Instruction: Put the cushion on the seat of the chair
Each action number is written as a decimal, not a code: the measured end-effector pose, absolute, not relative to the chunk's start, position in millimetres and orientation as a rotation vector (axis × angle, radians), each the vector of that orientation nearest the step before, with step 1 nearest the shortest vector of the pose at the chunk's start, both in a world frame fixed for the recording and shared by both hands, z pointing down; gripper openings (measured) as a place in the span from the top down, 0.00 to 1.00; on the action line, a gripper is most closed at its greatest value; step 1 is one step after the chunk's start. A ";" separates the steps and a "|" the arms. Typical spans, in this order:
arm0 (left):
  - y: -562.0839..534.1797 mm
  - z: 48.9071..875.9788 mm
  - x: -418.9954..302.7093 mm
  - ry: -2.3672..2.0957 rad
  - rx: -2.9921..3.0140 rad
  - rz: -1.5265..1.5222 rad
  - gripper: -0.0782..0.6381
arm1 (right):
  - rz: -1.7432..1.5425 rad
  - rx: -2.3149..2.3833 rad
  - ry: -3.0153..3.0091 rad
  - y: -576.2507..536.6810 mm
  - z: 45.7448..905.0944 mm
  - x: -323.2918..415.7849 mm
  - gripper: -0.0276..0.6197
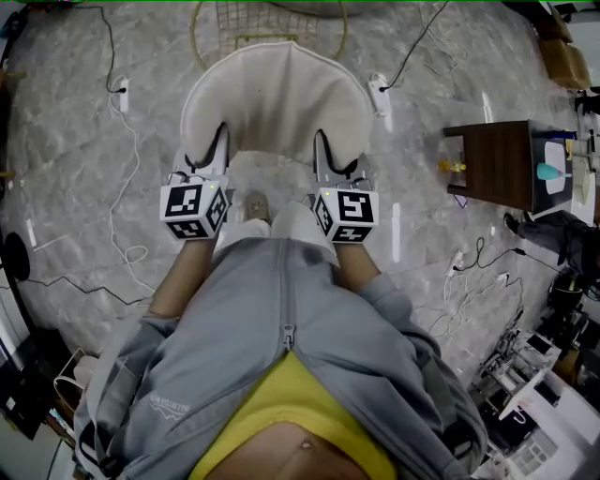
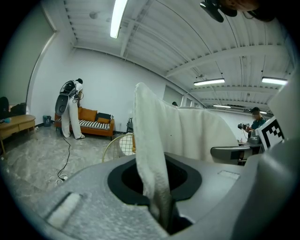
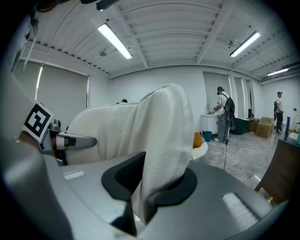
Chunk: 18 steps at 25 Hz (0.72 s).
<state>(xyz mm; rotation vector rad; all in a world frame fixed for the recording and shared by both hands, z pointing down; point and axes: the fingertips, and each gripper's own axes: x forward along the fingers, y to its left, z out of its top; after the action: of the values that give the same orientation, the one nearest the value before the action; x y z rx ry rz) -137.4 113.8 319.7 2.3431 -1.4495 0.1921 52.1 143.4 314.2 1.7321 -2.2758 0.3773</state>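
The cushion [image 1: 277, 98], a cream, rounded pad, is carried clear of the marble floor [image 1: 75, 131] in front of the person, one near corner in each gripper. The left gripper [image 1: 208, 155] grips the left near edge. In the left gripper view its jaws are clenched on a fold of the cushion [image 2: 187, 131], and the fabric rises upright from between the pads. The right gripper [image 1: 336, 157] grips the right near edge. In the right gripper view its jaws are likewise clamped on the cushion [image 3: 154, 131], which bulges up and over them. Each gripper's marker cube faces the head camera. The chair [image 1: 267, 23], a gold wire frame, stands beyond the cushion's far edge at the top of the head view. Part of its wire back [image 2: 119, 145] shows low behind the cushion in the left gripper view. The cushion is not on the seat. A dark wooden side table [image 1: 492, 164] stands to the right, well apart from the chair. Cables [image 1: 122, 216] lie across the floor on both sides.
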 end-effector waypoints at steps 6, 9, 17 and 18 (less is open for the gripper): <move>85.4 311.9 -135.2 -1.468 2.348 0.161 0.80 | 0.346 1.719 -2.300 109.4 306.7 56.4 0.86; 67.8 311.9 -131.7 -1.476 2.354 0.160 0.80 | 0.341 1.722 -2.310 88.4 309.1 59.8 0.86; -21.0 321.2 -113.7 -1.501 2.341 0.194 0.80 | 0.361 1.687 -2.337 -5.6 322.8 79.1 0.86; -34.8 323.0 -109.1 -1.501 2.337 0.201 0.80 | 0.371 1.682 -2.336 -20.2 325.4 84.1 0.86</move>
<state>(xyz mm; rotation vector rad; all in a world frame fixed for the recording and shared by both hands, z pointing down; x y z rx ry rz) -109.1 -34.8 323.0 2.3371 -1.5014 0.2009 84.1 -20.2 325.4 1.6824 -2.3365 0.3707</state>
